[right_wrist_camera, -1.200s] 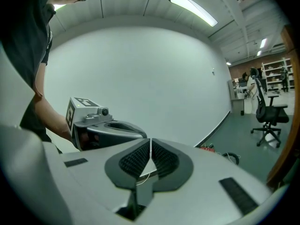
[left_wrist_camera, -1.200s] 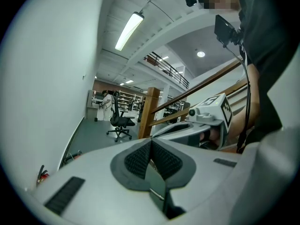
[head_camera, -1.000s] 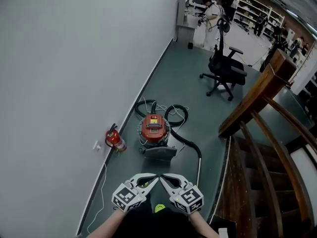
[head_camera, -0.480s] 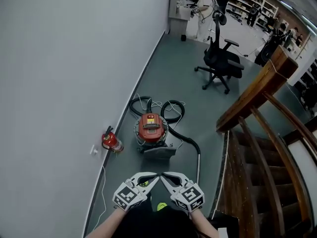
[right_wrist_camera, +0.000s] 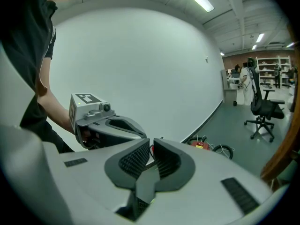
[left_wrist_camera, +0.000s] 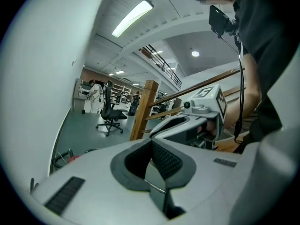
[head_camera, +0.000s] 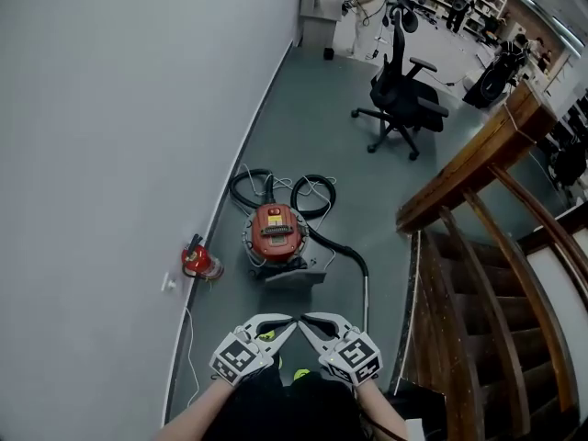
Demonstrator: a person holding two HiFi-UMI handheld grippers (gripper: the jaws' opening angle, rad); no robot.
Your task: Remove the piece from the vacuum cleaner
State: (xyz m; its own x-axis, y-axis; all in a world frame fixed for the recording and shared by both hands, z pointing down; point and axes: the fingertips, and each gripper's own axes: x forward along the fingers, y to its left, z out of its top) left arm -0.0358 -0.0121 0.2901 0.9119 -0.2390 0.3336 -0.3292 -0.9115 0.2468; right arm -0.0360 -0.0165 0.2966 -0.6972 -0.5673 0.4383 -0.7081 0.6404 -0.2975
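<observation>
A red-topped vacuum cleaner [head_camera: 276, 232] stands on the grey floor by the white wall. A flat grey part [head_camera: 296, 276] lies at its near side. Its black hose [head_camera: 312, 196] coils behind it, and a wand [head_camera: 366, 294] runs toward me on the right. My left gripper [head_camera: 291, 324] and right gripper [head_camera: 304, 322] are held side by side well short of the vacuum, tips nearly touching, both shut and empty. The left gripper view shows its jaws [left_wrist_camera: 151, 146] closed, with the vacuum [left_wrist_camera: 72, 157] small and far. In the right gripper view the jaws [right_wrist_camera: 151, 156] are closed and the vacuum [right_wrist_camera: 200, 144] is distant.
A red fire extinguisher [head_camera: 197, 263] stands against the wall left of the vacuum. A thin white cable [head_camera: 188, 338] runs along the wall base. A black office chair [head_camera: 400, 99] stands farther back. A wooden stair railing [head_camera: 469, 173] and steps border the right side.
The view has crept forward and tilted: the vacuum and chair sit slightly higher and further left. Both grippers stay together at the bottom, still shut.
</observation>
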